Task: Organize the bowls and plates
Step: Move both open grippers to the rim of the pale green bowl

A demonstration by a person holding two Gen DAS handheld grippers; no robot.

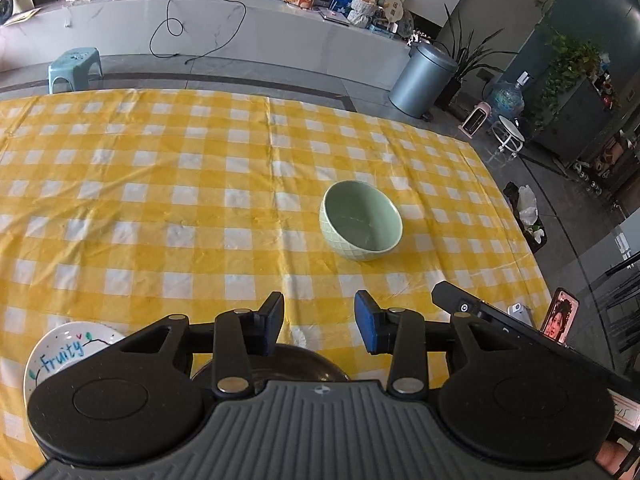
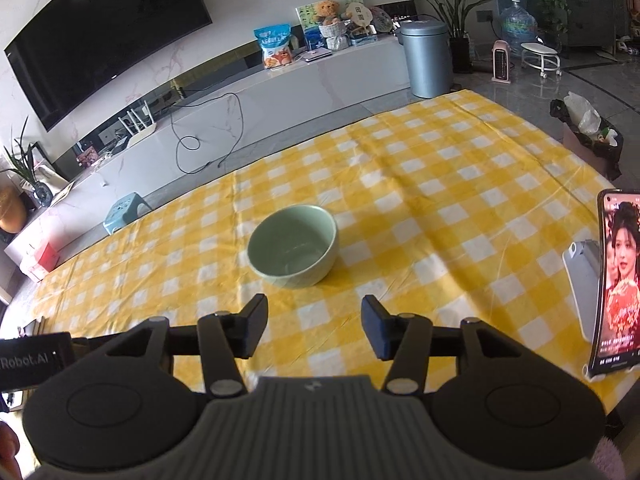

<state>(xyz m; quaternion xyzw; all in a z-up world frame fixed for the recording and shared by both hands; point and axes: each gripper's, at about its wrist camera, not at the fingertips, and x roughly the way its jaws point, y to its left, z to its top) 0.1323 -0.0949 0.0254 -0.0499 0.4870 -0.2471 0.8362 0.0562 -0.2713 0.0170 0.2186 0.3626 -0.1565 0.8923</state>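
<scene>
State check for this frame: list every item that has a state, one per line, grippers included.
green bowl: upright, empty, alone on the tablecloth, untouched.
white plate: lying flat, partly hidden behind the left gripper.
dark bowl: below the left gripper, mostly hidden; contents cannot be told.
left gripper: open, nothing between the fingers.
right gripper: open, holding nothing.
phone: propped upright, screen on.
bin: lid closed.

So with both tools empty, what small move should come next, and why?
Probably ease the right tool forward to the green bowl: it stands alone on the checked cloth straight ahead, jaws open. The left tool is open too, over a dark dish.
</scene>
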